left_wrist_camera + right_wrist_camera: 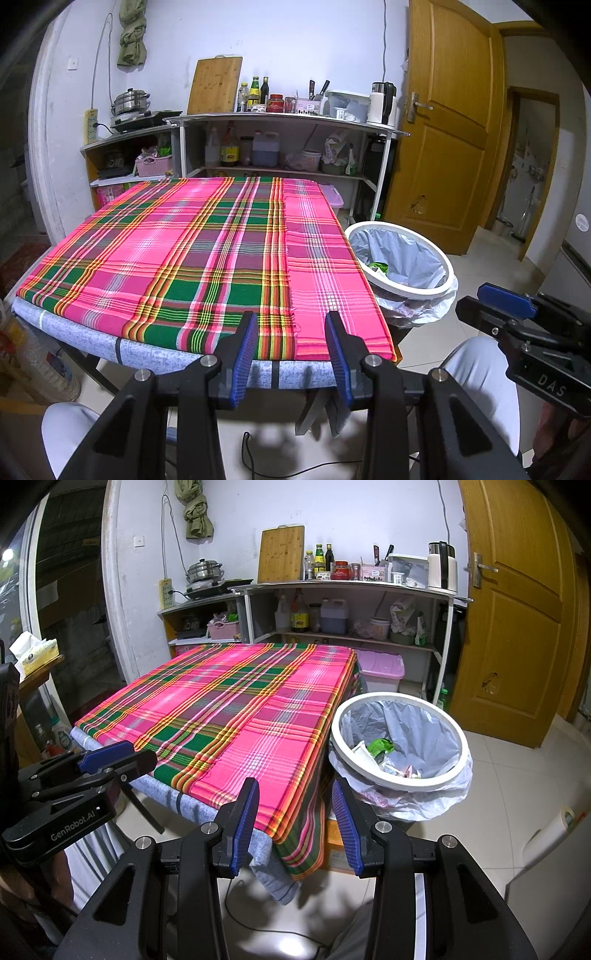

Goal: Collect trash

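Plaid-clothed tabotop? No: plaid-clothed tabletop (pixel 192 258) bare of any litter in both views, so collecting judged essentially finished, with scraps, a green wrapper (pixel 380 746) among them, already lying inside the lined white-rimmed bin (pixel 400 781) just beside the right edge. Left claw (pixel 291 354) and right claw (pixel 295 827) both spread wide and gripping nothing, poised at the near edge. Floor under the tabletop and lower bin contents hidden; small white scraps in the bin too blurred to name.
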### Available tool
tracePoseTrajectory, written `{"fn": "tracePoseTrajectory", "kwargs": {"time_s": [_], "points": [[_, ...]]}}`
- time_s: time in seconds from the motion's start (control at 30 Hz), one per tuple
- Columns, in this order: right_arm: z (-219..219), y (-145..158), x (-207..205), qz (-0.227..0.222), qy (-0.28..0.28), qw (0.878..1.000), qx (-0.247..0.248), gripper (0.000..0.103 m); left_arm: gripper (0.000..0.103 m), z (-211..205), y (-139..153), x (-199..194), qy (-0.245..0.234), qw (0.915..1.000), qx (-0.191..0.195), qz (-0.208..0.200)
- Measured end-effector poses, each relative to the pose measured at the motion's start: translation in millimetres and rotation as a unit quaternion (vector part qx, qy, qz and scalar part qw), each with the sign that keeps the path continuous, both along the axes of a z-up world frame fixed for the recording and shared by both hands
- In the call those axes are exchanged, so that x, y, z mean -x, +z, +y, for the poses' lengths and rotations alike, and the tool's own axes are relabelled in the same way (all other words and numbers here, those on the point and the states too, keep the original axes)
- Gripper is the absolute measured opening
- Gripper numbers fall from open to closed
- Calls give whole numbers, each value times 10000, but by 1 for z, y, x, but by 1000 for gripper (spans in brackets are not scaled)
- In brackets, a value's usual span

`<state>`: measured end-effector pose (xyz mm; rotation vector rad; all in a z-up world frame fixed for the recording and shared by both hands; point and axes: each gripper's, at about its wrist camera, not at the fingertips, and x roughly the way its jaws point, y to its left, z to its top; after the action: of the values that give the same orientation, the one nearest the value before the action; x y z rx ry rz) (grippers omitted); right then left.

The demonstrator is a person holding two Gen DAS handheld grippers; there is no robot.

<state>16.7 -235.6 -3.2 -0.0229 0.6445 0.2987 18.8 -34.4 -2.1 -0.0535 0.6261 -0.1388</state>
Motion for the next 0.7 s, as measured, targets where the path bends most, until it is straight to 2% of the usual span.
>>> {"fn": "tracePoseTrajectory", "kwargs": {"time_s": [0.7], "points": [[1, -1, 0, 13, 4, 10000, 3, 42, 38, 5, -4, 3, 24, 10000, 21, 44]]}}
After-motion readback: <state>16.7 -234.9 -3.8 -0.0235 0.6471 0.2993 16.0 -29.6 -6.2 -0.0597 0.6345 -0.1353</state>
